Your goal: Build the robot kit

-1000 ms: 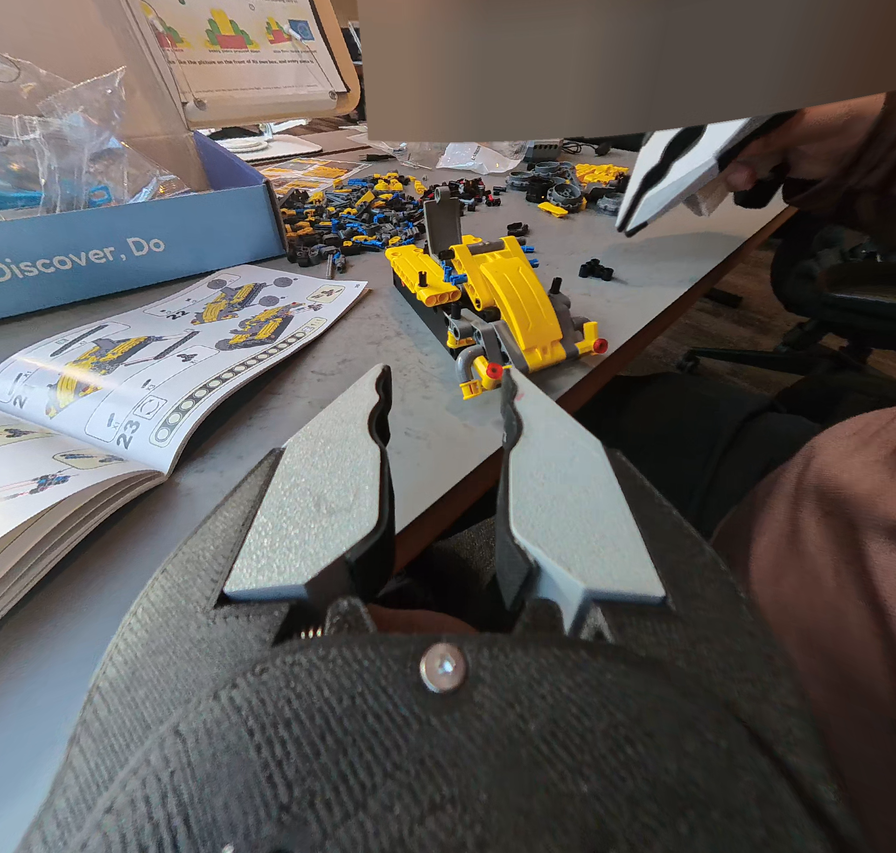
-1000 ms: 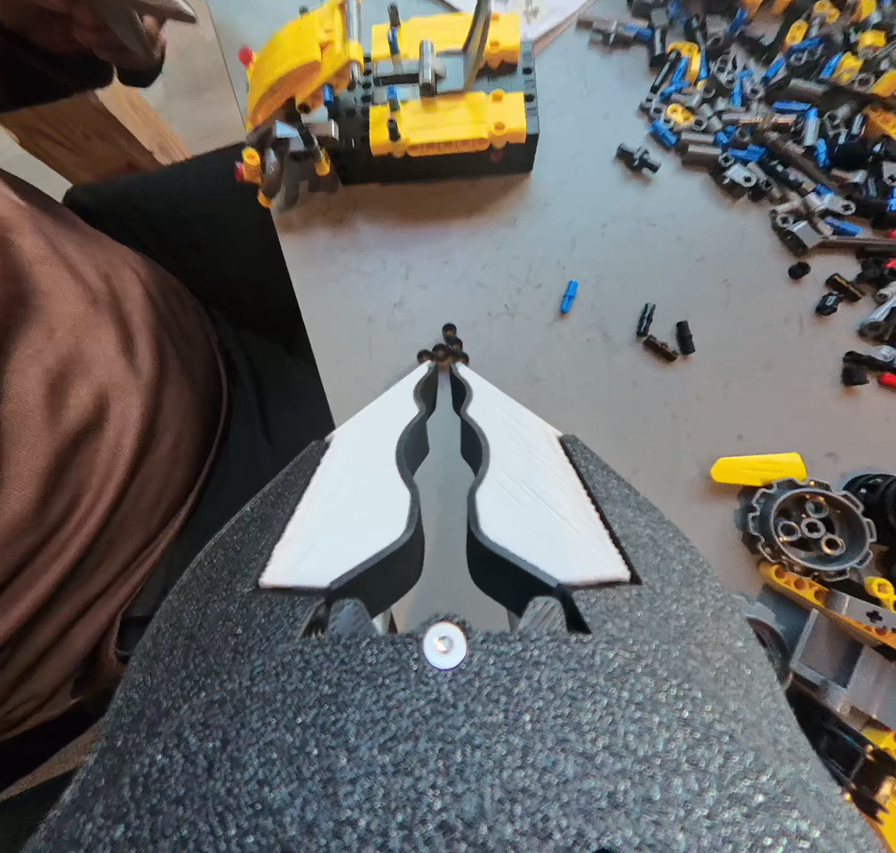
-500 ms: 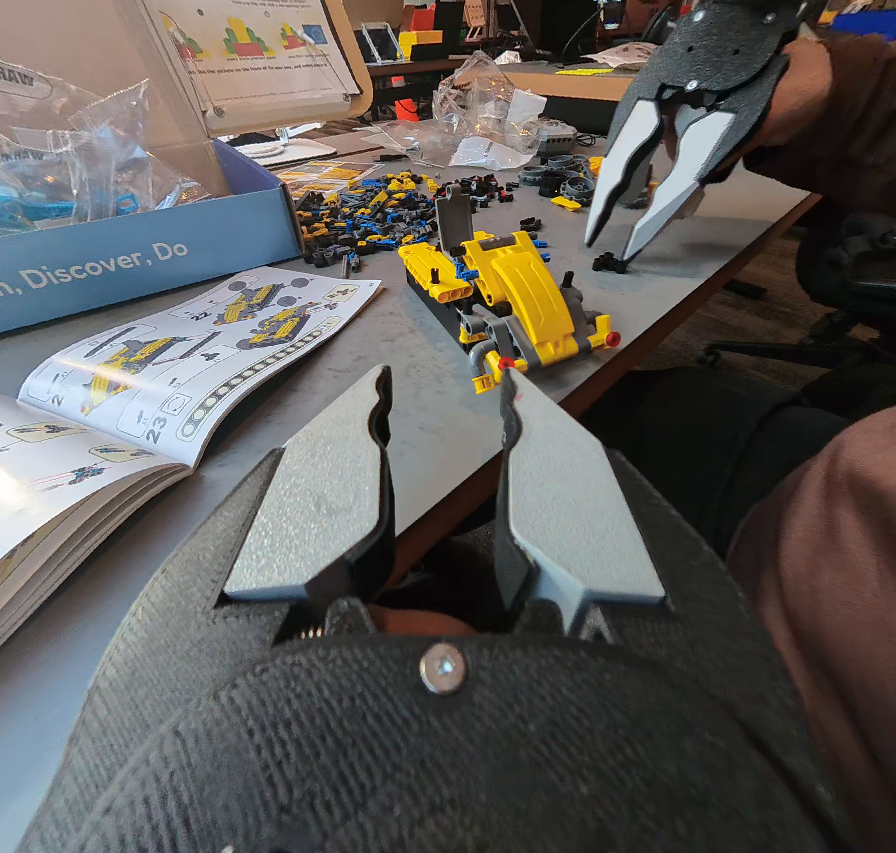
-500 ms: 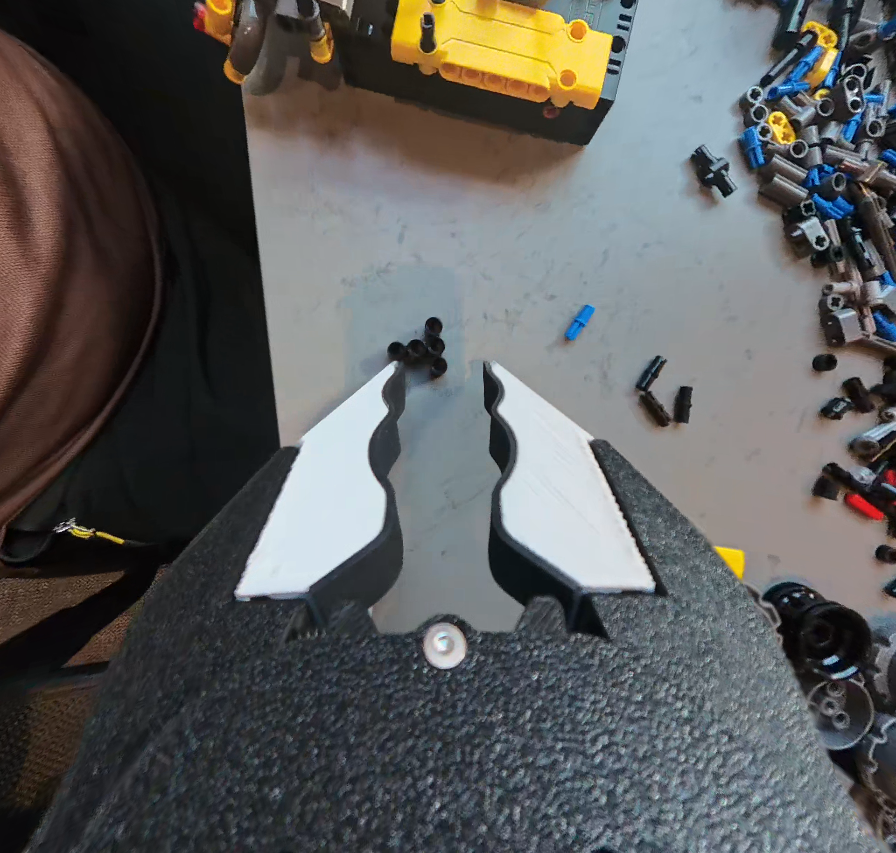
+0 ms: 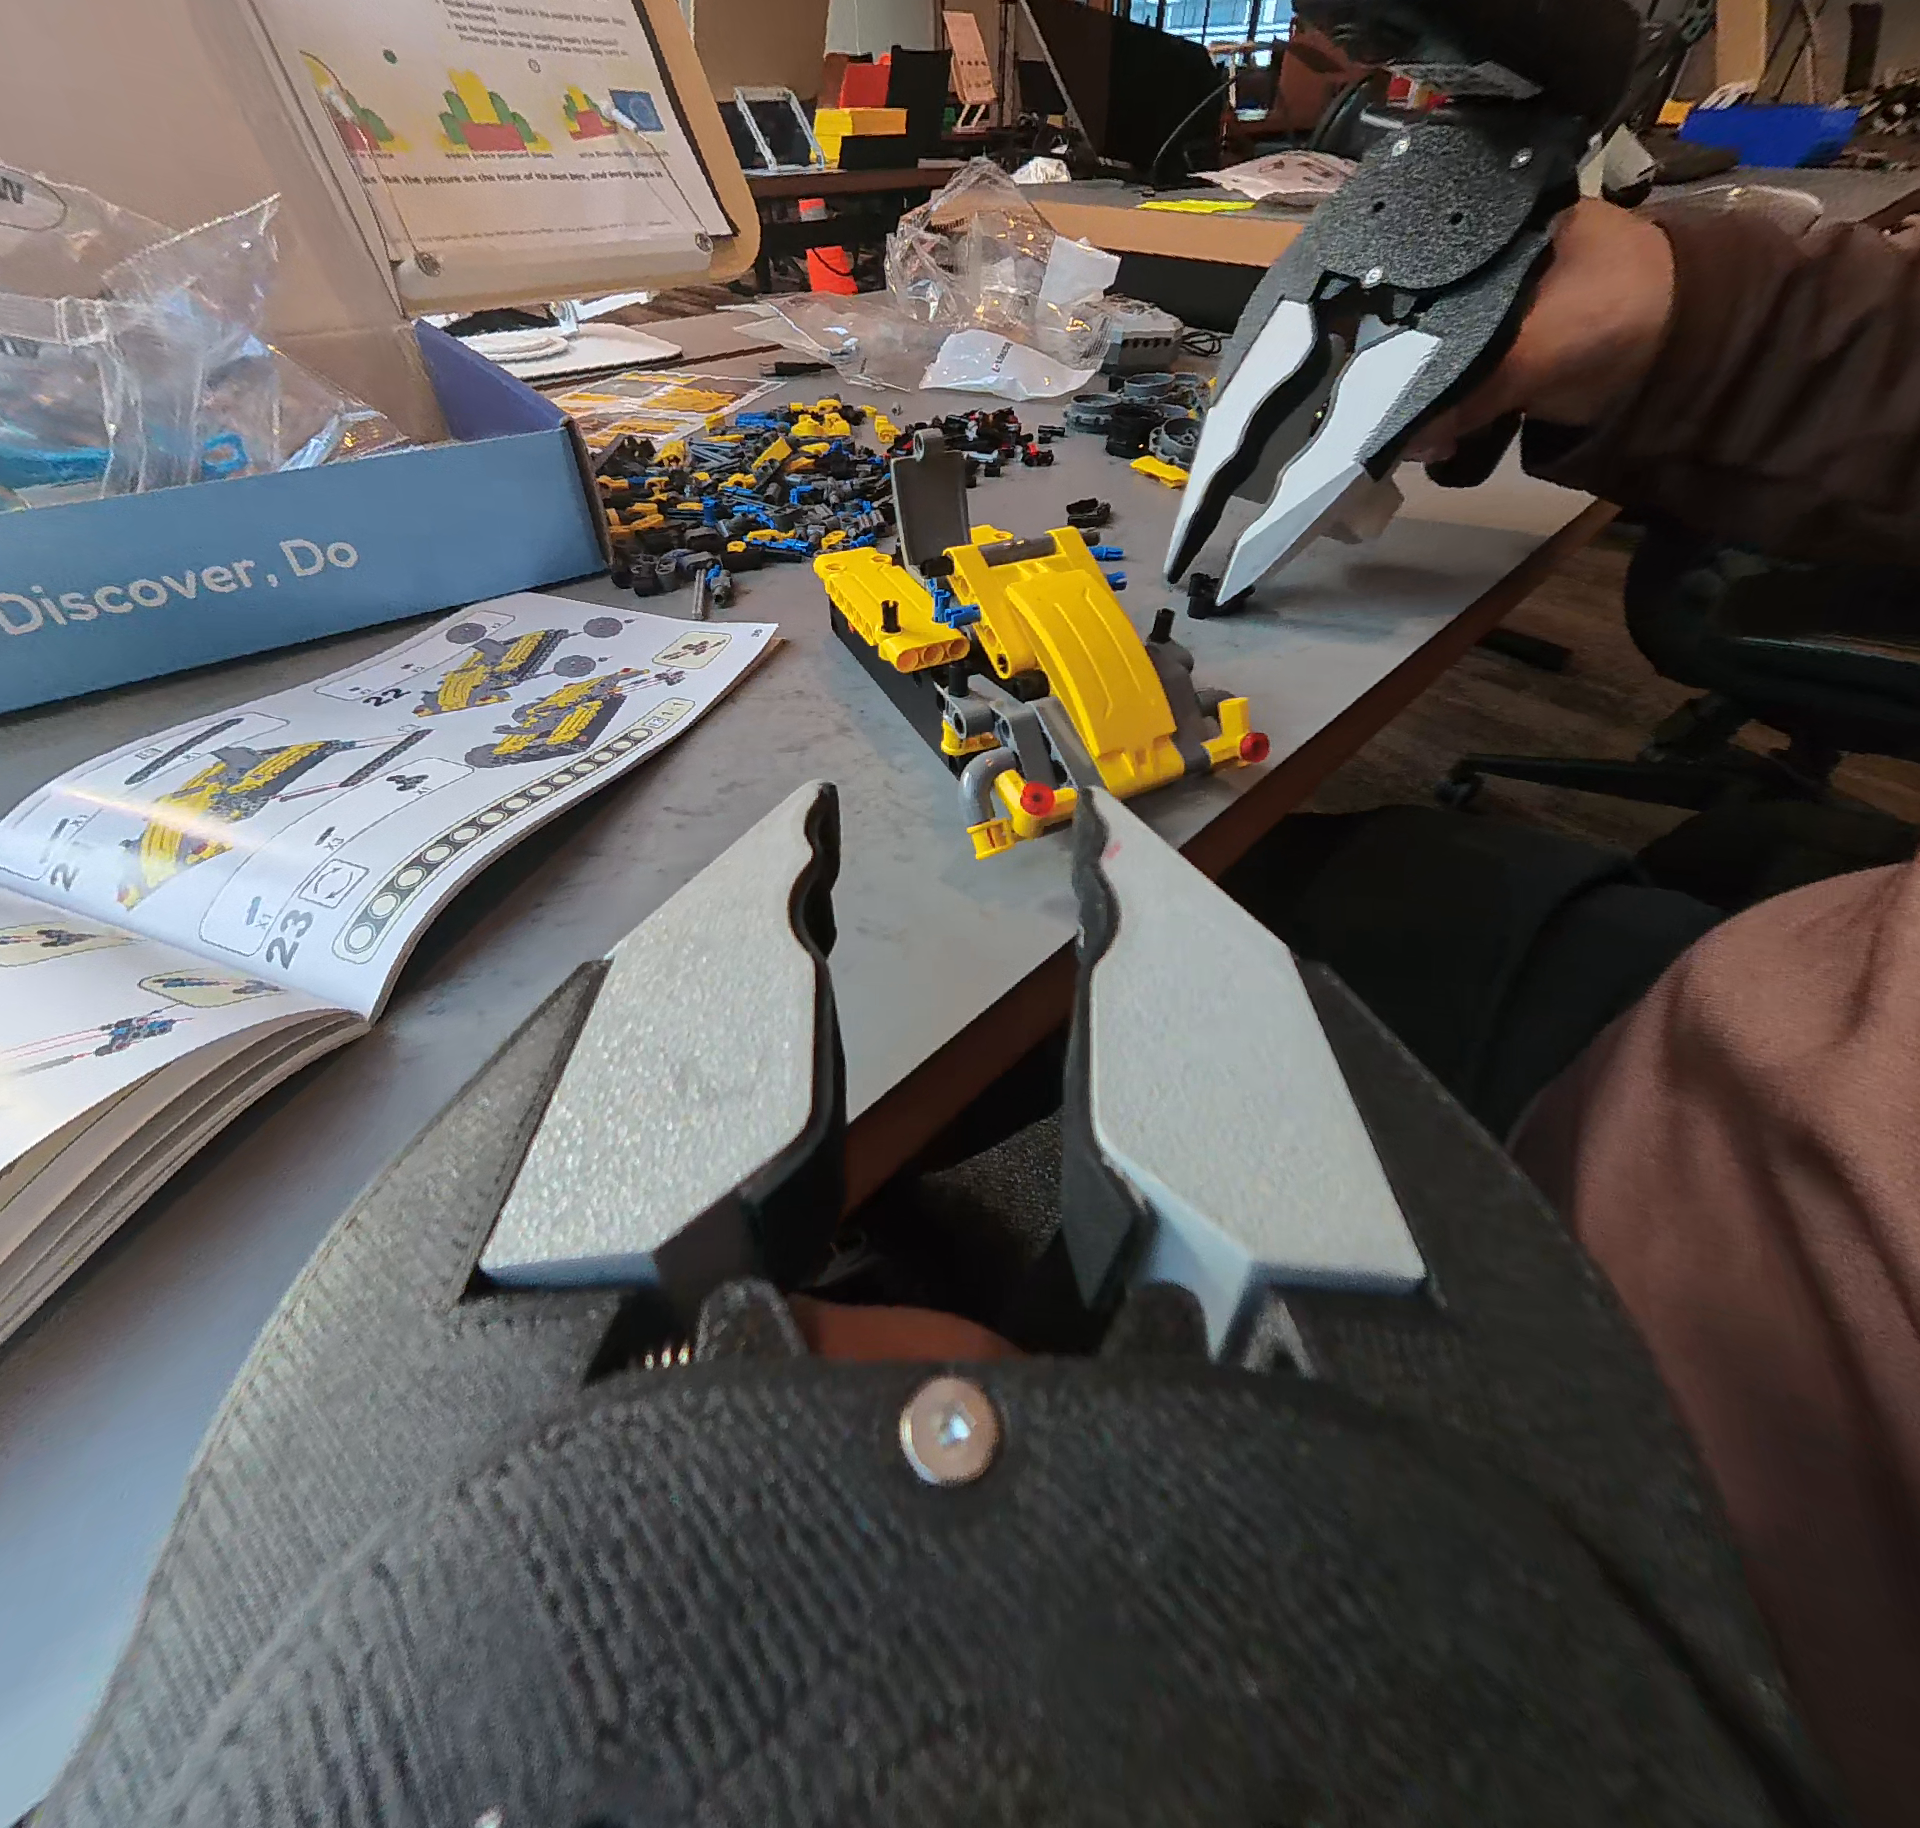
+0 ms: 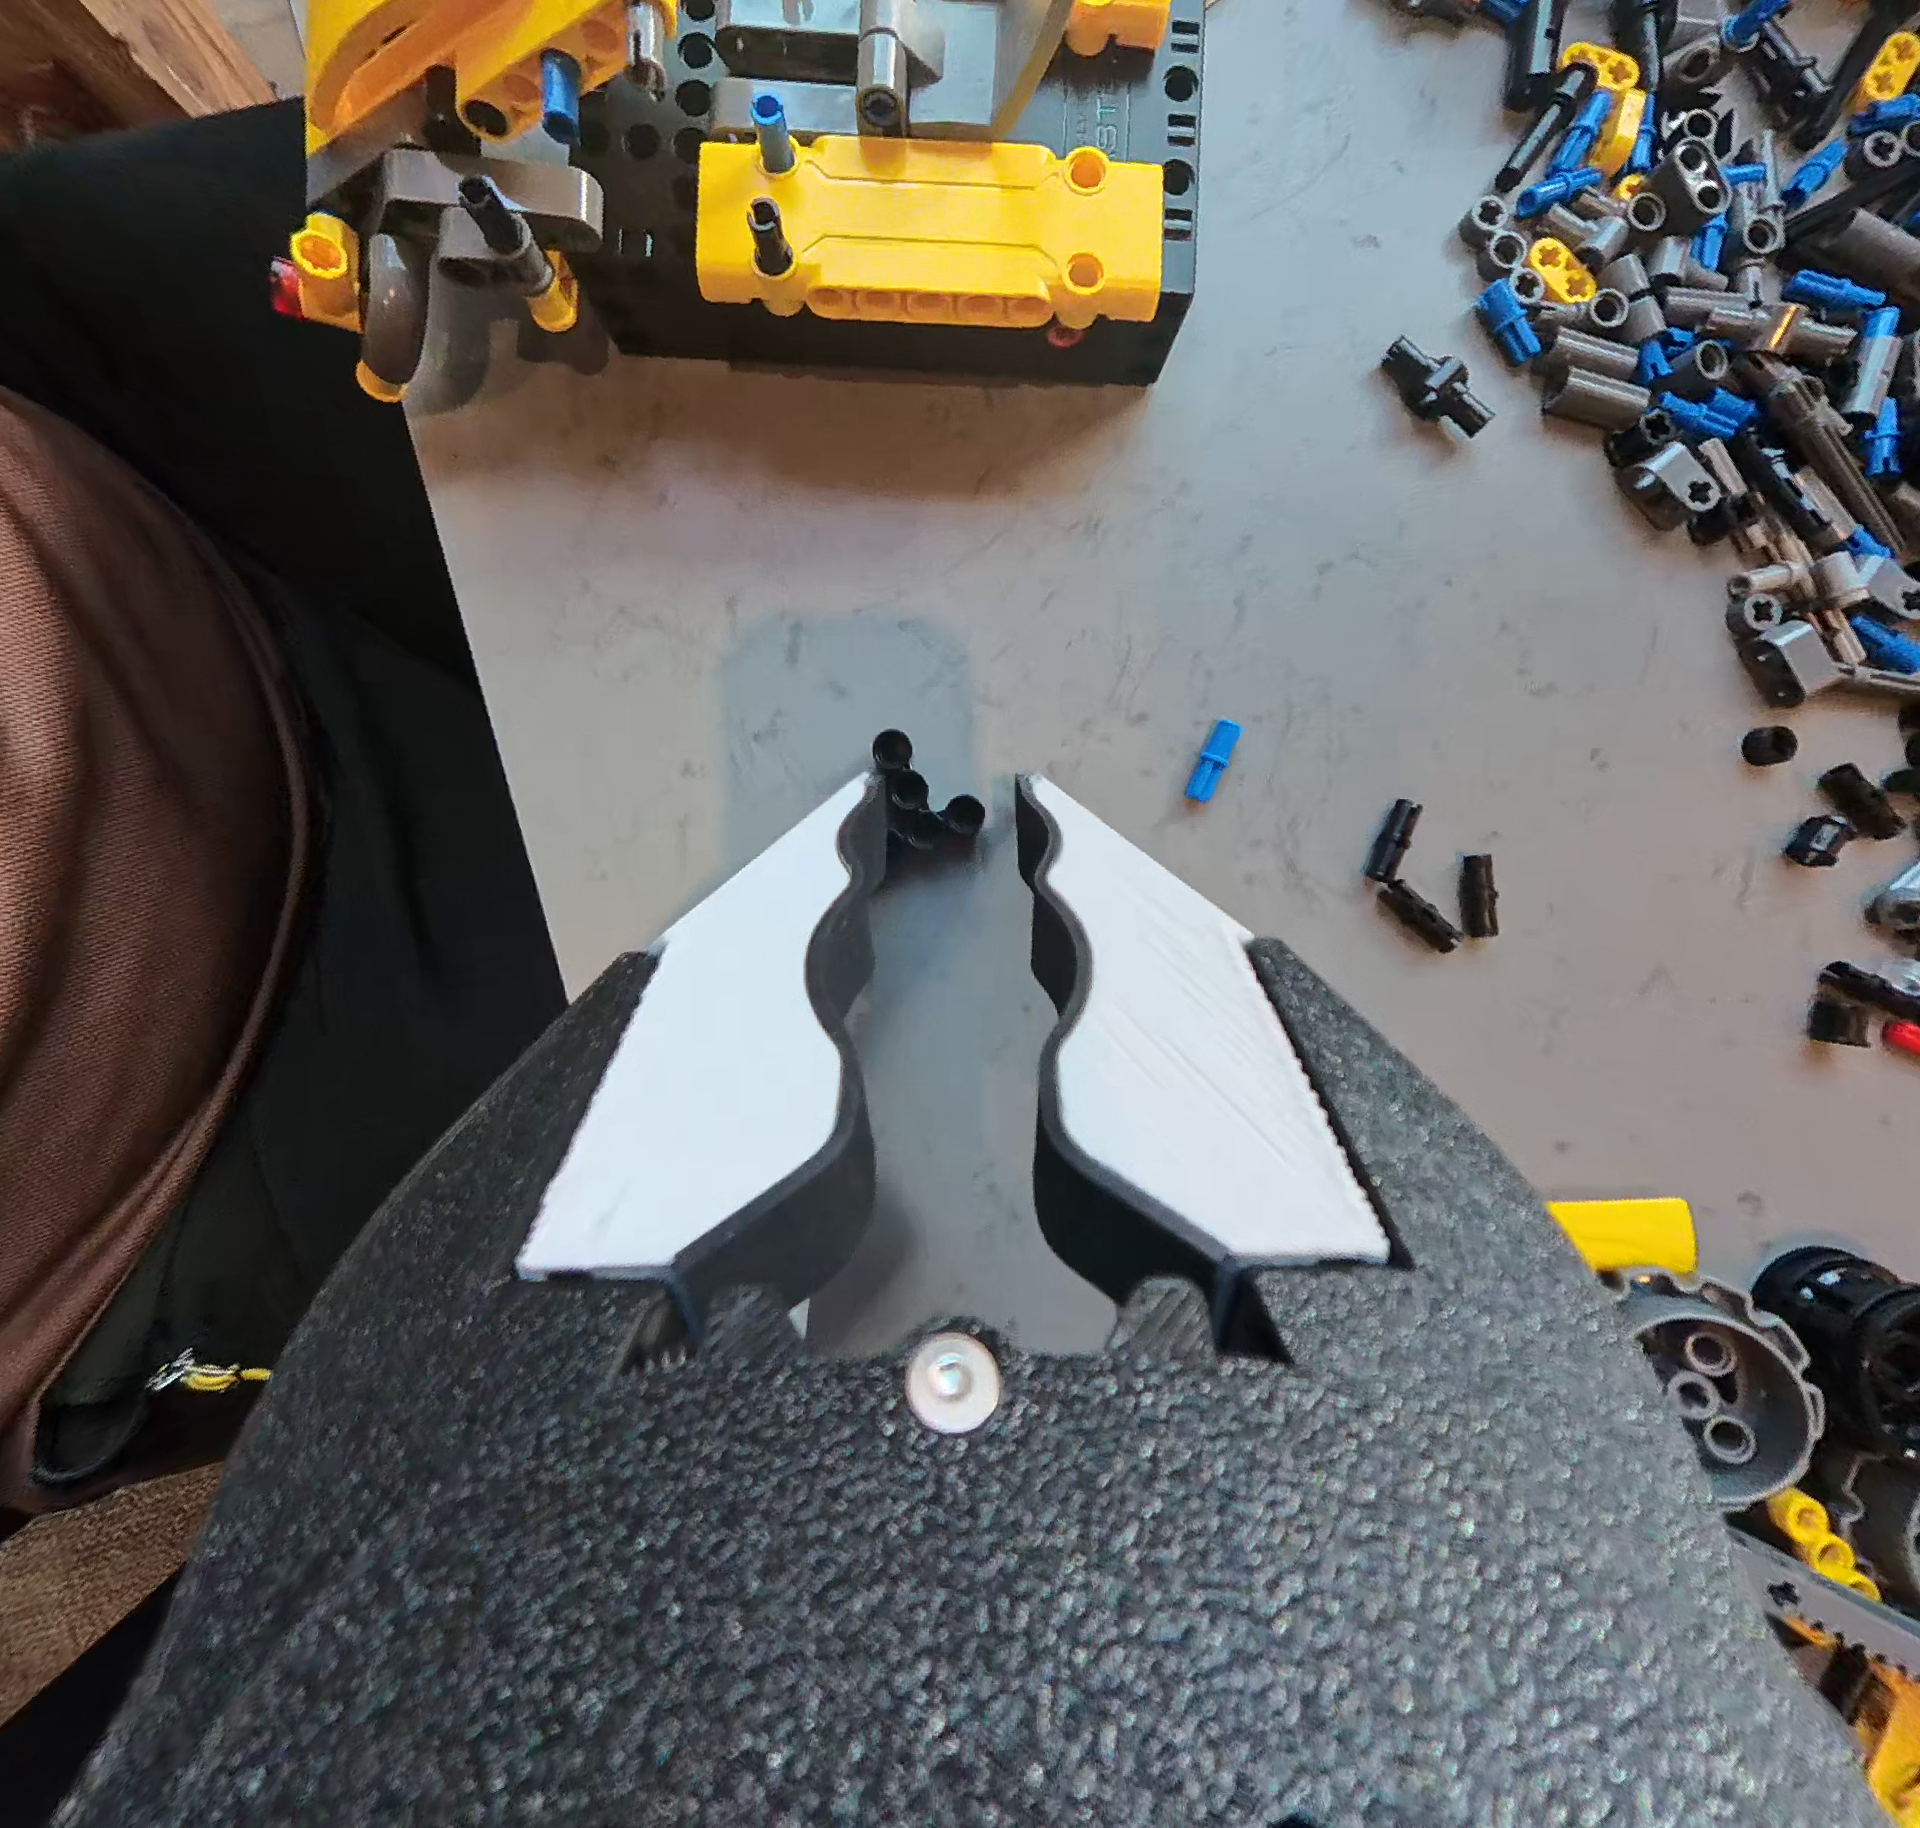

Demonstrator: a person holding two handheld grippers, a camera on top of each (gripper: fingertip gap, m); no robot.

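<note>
A small black L-shaped brick piece [image 6: 920,798] lies on the grey table [image 6: 1195,573] near its front edge. My right gripper [image 6: 942,791] is open with its tips down at the table around this piece; the left fingertip [image 6: 847,807] touches it. It also shows in the left wrist view [image 5: 1205,578]. A half-built yellow and black brick vehicle [image 6: 831,157] stands just beyond, also seen in the left wrist view [image 5: 1029,656]. My left gripper [image 5: 951,828] is open and empty, held near the table's front edge, short of the vehicle.
A heap of loose black, blue, grey and yellow pieces [image 6: 1714,272] lies right of the vehicle. An open instruction booklet [image 5: 312,791] and a blue box [image 5: 291,552] are at left. A grey gear wheel [image 6: 1714,1394] and yellow piece [image 6: 1626,1233] lie near right. A person's brown sleeve [image 5: 1745,1259] is close. Spacing between my two grippers at the tips: around 20 cm.
My right gripper let go of the small black piece, opened, and has now come down around it again with the jaws narrower than half a second ago. My left gripper has stayed put.
</note>
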